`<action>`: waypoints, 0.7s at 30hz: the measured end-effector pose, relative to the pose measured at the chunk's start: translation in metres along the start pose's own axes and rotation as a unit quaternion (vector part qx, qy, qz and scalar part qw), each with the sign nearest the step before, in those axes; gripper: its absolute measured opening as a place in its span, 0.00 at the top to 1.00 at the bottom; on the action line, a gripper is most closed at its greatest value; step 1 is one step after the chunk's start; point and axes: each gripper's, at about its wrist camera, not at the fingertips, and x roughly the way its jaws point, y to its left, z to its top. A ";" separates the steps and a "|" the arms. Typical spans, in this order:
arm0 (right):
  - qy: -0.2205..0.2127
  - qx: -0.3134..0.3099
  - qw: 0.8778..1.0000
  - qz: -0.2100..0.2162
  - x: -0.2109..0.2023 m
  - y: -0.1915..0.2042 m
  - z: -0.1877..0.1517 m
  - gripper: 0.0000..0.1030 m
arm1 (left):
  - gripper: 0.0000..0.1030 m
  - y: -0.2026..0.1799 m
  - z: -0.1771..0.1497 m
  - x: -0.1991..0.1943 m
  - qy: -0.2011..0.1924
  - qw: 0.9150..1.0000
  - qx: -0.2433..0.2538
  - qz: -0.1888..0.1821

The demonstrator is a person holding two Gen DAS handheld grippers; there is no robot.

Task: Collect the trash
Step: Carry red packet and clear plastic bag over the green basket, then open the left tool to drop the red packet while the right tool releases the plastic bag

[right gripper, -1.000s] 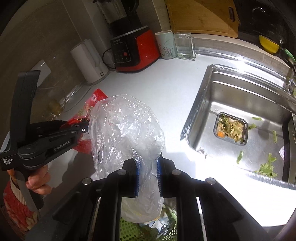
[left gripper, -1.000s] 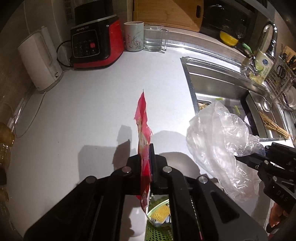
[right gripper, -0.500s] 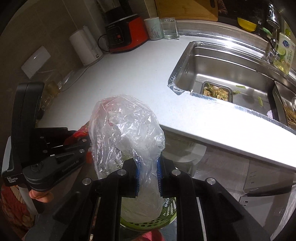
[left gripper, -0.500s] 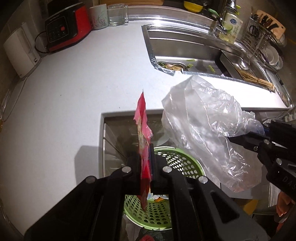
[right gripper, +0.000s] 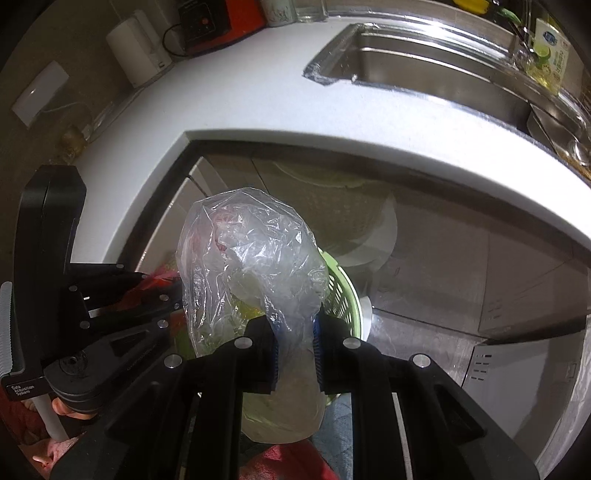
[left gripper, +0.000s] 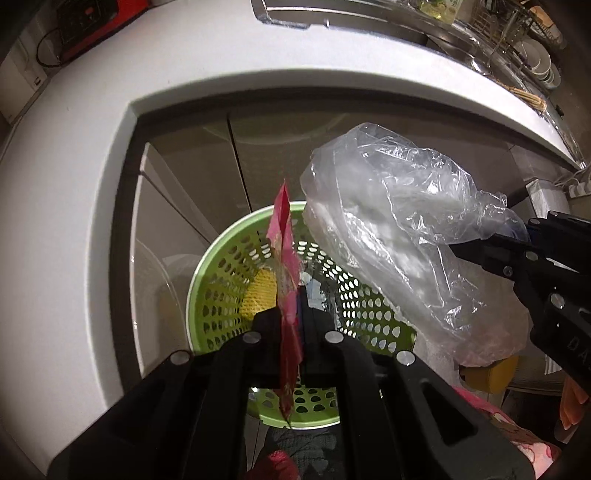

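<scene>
My left gripper (left gripper: 290,314) is shut on a red snack wrapper (left gripper: 285,266), held upright directly over a green perforated trash basket (left gripper: 218,291) on the floor. My right gripper (right gripper: 295,325) is shut on a crumpled clear plastic bag (right gripper: 251,266), held over the basket's right side; the bag (left gripper: 399,236) and the right gripper (left gripper: 517,240) also show in the left wrist view. The basket rim (right gripper: 341,291) peeks out behind the bag in the right wrist view, where the left gripper (right gripper: 162,295) shows at left. Yellow and clear trash lies inside the basket.
The white countertop edge (left gripper: 258,85) curves above the basket, with cabinet doors (left gripper: 207,177) below it. A steel sink (right gripper: 424,70) is set into the counter. A red blender base (right gripper: 218,18) and a white kettle (right gripper: 136,55) stand at the back.
Both grippers have moved off the counter and down, tilting toward the floor. The wrapper and the bag now hang over the green basket, which fills much more of both views.
</scene>
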 end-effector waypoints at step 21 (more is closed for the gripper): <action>0.026 0.040 0.999 0.000 0.015 -0.014 -0.012 0.84 | 0.40 0.008 -0.012 0.023 0.014 1.000 -0.015 -0.012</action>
